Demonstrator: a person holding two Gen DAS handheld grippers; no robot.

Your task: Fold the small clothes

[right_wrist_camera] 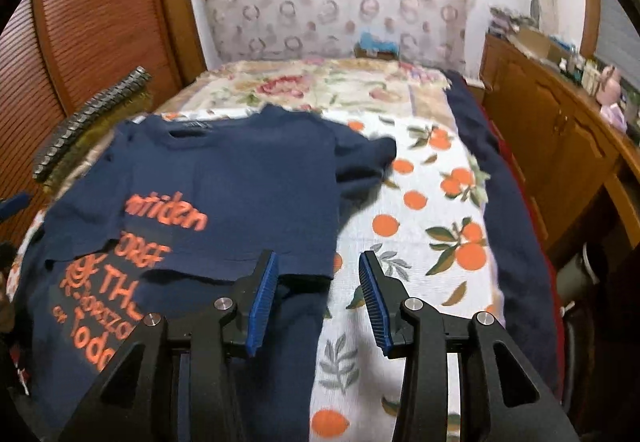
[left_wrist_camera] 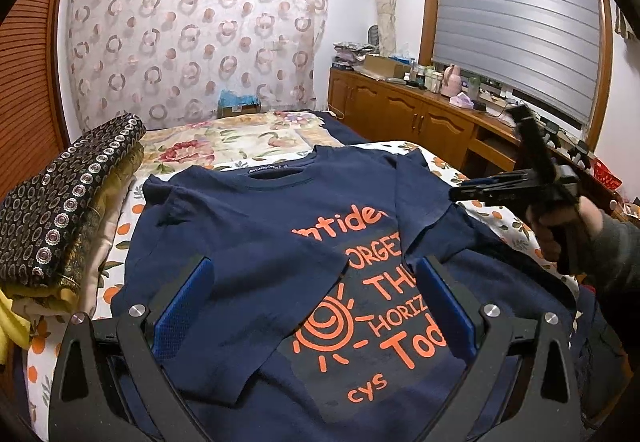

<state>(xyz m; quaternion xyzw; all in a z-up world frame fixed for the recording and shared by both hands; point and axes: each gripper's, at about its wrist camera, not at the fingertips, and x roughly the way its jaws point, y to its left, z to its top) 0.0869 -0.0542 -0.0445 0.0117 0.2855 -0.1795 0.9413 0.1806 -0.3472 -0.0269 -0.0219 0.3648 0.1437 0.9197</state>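
Though spread wide, right tool beside T-shirt edge

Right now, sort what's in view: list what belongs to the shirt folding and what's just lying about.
Belongs to the job:
navy T-shirt
left gripper, open over the shirt
right gripper, open, nothing between its pads

Just lying about:
patterned folded blanket
orange-print sheet
dark cloth along the bed edge
bottles on the cabinet
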